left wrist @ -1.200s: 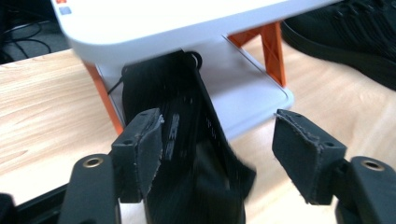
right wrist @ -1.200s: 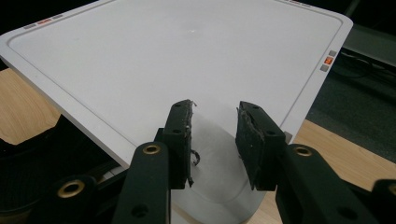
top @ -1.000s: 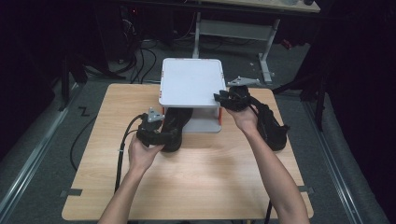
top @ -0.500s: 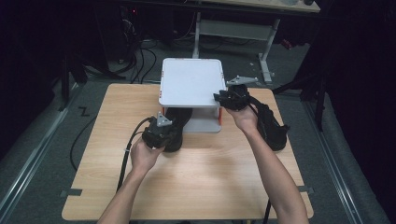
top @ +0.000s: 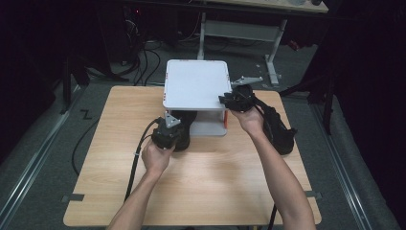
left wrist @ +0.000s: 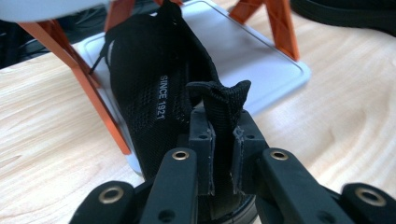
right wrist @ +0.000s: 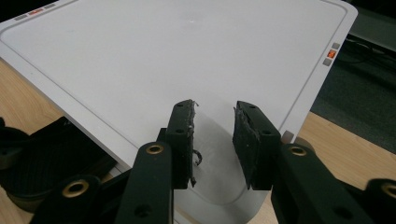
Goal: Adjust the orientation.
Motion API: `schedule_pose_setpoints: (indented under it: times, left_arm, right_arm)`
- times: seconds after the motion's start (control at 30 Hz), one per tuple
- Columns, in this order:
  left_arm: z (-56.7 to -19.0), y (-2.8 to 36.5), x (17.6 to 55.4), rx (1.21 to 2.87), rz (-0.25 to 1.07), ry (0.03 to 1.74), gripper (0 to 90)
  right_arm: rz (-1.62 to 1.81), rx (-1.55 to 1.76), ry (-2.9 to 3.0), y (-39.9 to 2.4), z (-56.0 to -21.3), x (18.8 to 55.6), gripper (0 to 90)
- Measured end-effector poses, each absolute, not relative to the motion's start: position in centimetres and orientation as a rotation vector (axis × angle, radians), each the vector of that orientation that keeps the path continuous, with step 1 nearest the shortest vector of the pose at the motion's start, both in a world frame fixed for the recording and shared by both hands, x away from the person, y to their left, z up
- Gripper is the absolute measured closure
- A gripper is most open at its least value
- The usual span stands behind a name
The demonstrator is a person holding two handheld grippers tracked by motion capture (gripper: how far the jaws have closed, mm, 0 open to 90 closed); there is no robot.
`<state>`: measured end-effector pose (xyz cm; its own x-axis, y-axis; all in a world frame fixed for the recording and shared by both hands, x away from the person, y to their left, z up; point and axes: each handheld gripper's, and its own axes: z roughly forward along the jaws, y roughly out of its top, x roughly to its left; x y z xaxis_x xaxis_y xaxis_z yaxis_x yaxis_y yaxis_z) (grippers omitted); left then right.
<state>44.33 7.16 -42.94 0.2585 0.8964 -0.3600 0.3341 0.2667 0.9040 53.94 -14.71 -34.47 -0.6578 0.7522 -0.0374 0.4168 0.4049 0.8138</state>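
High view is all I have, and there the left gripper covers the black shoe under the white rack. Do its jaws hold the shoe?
Observer: Yes. In the left gripper view, the left gripper has just been closing its jaws, and they now pinch the heel tab of the black shoe.
Operator: Where does the shoe lie?
Observer: Its front part lies on the lower shelf, between the orange legs.
Operator: And my other hand?
Observer: The right gripper has open jaws with nothing between them, over the top shelf near a corner.
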Motion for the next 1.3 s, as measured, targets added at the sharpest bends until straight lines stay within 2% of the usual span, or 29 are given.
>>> schedule_pose_setpoints:
  times: [0.27, 0.57, 1.3]
  left_arm:
    - [-43.2, 5.9, 46.2, 1.283, 0.695, 1.348, 81.5]
    - [-43.8, 5.5, 48.0, 1.21, 0.733, 1.405, 81.7]
    - [-43.9, 5.1, 49.6, 1.212, 0.713, 1.41, 80.2]
  right_arm:
    - [1.147, 0.99, 2.276, -14.7, -34.4, 54.1, 68.4]
    - [1.151, 0.982, 2.279, -14.8, -34.4, 54.1, 68.4]
    - [1.153, 0.992, 2.283, -14.9, -34.4, 54.0, 68.6]
